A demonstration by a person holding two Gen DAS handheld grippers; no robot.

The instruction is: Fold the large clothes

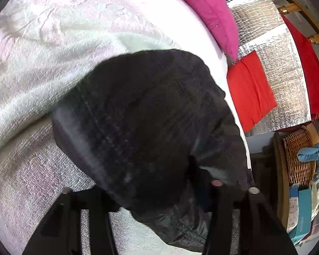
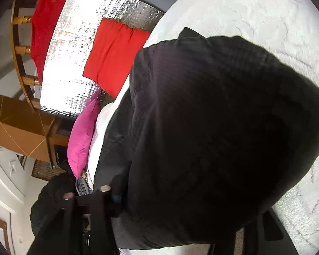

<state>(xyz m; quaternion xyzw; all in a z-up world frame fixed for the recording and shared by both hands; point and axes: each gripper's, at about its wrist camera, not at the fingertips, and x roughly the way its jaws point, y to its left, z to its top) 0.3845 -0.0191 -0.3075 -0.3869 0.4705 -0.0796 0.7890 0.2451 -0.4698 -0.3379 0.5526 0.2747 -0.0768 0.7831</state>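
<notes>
1. In the left wrist view, we saw the left gripper (image 1: 159,201) with its fingers (image 1: 227,216) at the bottom of the frame and a dark garment (image 1: 148,116) bunched over and ahead of them. The cloth hid the tips, so we could not tell whether they were spread or pinching the fabric. The garment hung ahead of the fingers above a white bedspread (image 1: 53,53). Further ahead and to the right lay a pink cushion (image 1: 208,10), a folded red cloth (image 1: 251,89) on a silver sheet (image 1: 287,80), and a wicker basket (image 1: 297,157) lower right.

2. In the right wrist view, the right gripper (image 2: 159,212) sat low in the frame, and the same dark garment (image 2: 223,127) draped from the left finger (image 2: 100,208) out across the space ahead. Again the tips were buried and we could not tell their state. The bedspread (image 2: 255,10) lay beyond, with the red cloth (image 2: 114,55) and the pink cushion (image 2: 83,138) off to the left.

3. We judged the step to be lifting and spreading the garment for a fold. To do it well, we would keep both grips on an edge, draw them apart until the cloth hung flat, then lower it evenly onto the bedspread.
</notes>
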